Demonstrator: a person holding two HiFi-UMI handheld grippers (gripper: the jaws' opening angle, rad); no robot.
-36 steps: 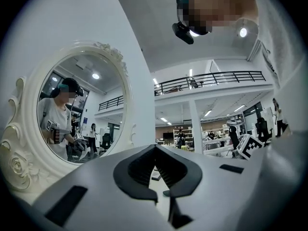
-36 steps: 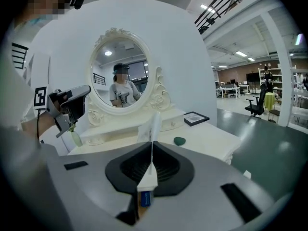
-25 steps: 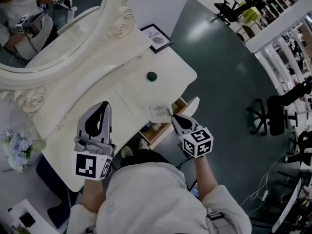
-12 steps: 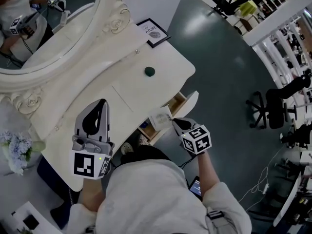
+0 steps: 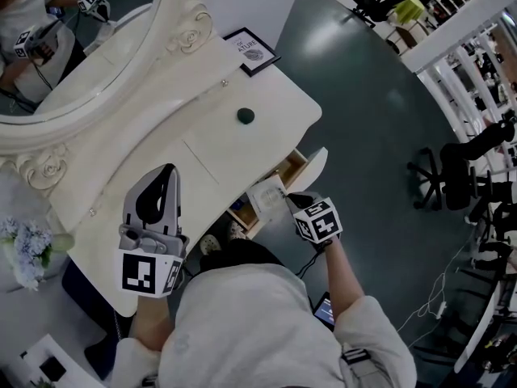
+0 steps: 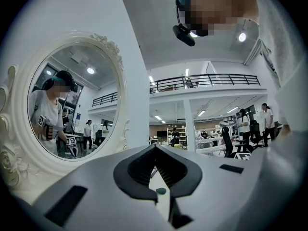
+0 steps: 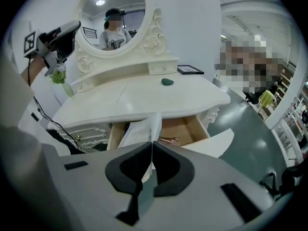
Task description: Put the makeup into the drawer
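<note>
Your right gripper [image 5: 284,201] clamps its jaws on a flat white makeup packet [image 5: 266,197] over the open wooden drawer [image 5: 300,166], at the front edge of the cream counter [image 5: 242,148]. Your left gripper [image 5: 168,173] hovers above the counter, jaws together. Grey floor [image 5: 363,120] lies open rightward.

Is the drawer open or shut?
Open. The brown wooden drawer is pulled out from the white dressing table, its inside showing below the flat white packet pinched in the right gripper.
</note>
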